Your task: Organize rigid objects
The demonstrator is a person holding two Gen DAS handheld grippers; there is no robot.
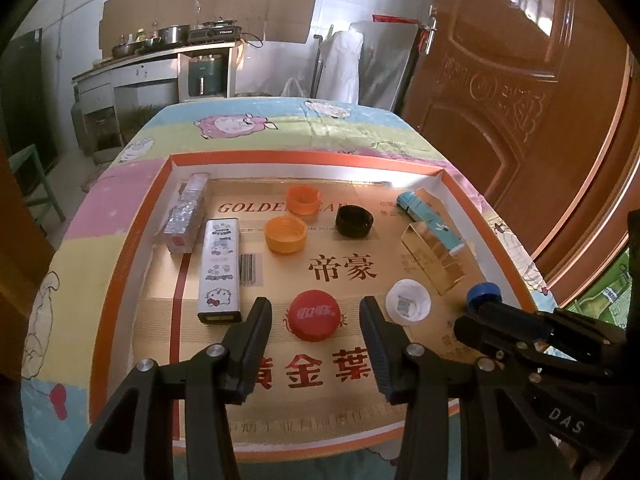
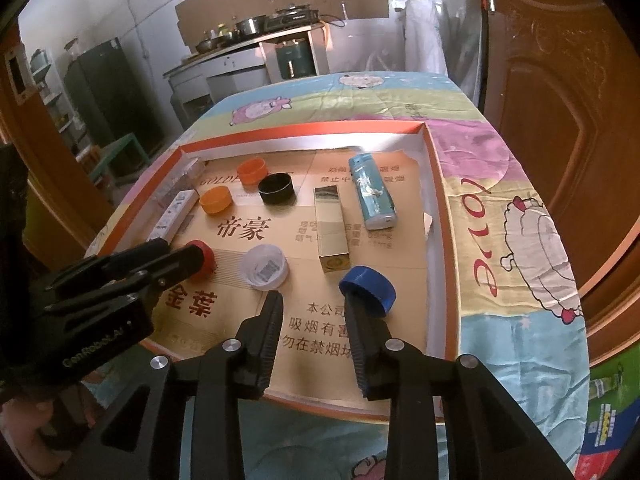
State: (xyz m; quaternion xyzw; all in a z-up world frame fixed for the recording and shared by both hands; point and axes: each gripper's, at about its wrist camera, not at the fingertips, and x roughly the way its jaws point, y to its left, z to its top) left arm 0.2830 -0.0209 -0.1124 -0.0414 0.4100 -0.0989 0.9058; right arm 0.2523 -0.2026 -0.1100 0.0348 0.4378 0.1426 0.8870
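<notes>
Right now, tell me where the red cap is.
The red cap lies logo-up in the tray's near part, between the open left gripper's fingers, with the white cap on its right.

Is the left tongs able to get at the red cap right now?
Probably yes. The left tongs are open with the red cap right between the fingertips, and nothing sits in the gap.

Your left gripper [image 1: 316, 312] hangs spread wide over the near part of the tray [image 1: 120, 264], its fingers flanking the red cap [image 1: 315, 315] without touching it. Your right gripper [image 1: 486, 308] reaches in from the right edge, against the blue cap [image 1: 484, 294]; you cannot tell its grip. The white cap [image 1: 408, 301] lies between the red and blue ones. A cartoon tin [image 1: 220, 270] lies toward the left edge.
</notes>
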